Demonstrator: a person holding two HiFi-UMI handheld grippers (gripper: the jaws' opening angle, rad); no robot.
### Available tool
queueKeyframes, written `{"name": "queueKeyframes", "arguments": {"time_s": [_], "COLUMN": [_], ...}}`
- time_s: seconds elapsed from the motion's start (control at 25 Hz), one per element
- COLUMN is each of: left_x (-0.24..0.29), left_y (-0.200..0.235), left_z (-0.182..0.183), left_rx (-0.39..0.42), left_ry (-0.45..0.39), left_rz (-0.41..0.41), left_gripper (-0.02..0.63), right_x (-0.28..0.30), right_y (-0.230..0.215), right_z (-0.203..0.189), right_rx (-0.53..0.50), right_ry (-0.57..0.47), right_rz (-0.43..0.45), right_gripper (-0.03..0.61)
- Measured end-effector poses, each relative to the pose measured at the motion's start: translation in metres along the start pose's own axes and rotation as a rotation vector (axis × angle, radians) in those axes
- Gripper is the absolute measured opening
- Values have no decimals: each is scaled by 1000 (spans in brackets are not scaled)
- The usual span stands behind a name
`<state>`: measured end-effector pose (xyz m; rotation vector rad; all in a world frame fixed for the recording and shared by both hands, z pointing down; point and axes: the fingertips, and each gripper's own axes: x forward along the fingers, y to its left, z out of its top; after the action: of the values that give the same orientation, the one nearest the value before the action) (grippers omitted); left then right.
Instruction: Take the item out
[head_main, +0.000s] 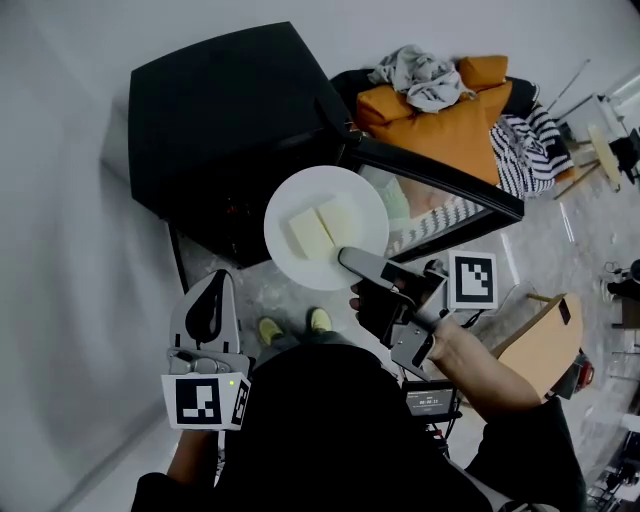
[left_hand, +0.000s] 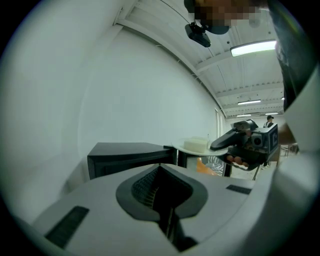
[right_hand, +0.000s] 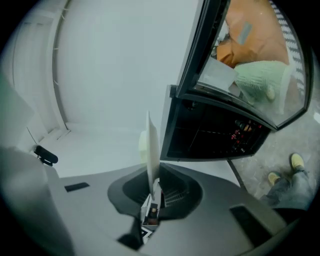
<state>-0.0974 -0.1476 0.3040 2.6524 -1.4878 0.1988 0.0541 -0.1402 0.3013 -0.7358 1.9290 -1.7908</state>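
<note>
Closest to the person, at the lower left of the head view, the left gripper (head_main: 214, 292) hangs free with its jaws pressed together and nothing between them. I judge it is held low and aside so that it does not stand in the way of the other hand.

A little further, the right gripper (head_main: 348, 260) is clenched on the near rim of the white plate (head_main: 300, 190). In its own view the plate is seen from the edge, as a thin white sheet squeezed between the two pads. The plate is held flat, probably because the two pale blocks (head_main: 312, 230) only lie loose on its middle, side by side and touching, and would slide at any tilt.

The plate is in the air outside the black oven (head_main: 220, 110), in front of its dark mouth, so the item looks already taken out. The oven door (head_main: 440, 190) stands open to the right, which leaves the way free. Behind the door lies an orange bag (head_main: 450, 125) with cloths on it.

What the blocks are made of I cannot tell. The inside of the oven is too dark to see if anything is there. What carries the oven is mostly covered by the plate and the person's body; only a thin leg shows in the right gripper view
</note>
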Motion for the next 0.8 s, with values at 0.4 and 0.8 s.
{"name": "queueKeyframes", "arguments": {"time_s": [0.4, 0.8], "left_x": [-8, -1], "left_y": [-7, -17], "left_z": [16, 21], "left_rx": [10, 10], "left_ry": [-9, -16], "left_rz": [-9, -40], "left_gripper": [9, 9], "right_x": [-50, -54], "right_y": [10, 11], "right_z": [-3, 5], "right_rx": [29, 10], "right_ry": [-69, -117], "right_rz": [-34, -19], "right_gripper": [31, 31]}}
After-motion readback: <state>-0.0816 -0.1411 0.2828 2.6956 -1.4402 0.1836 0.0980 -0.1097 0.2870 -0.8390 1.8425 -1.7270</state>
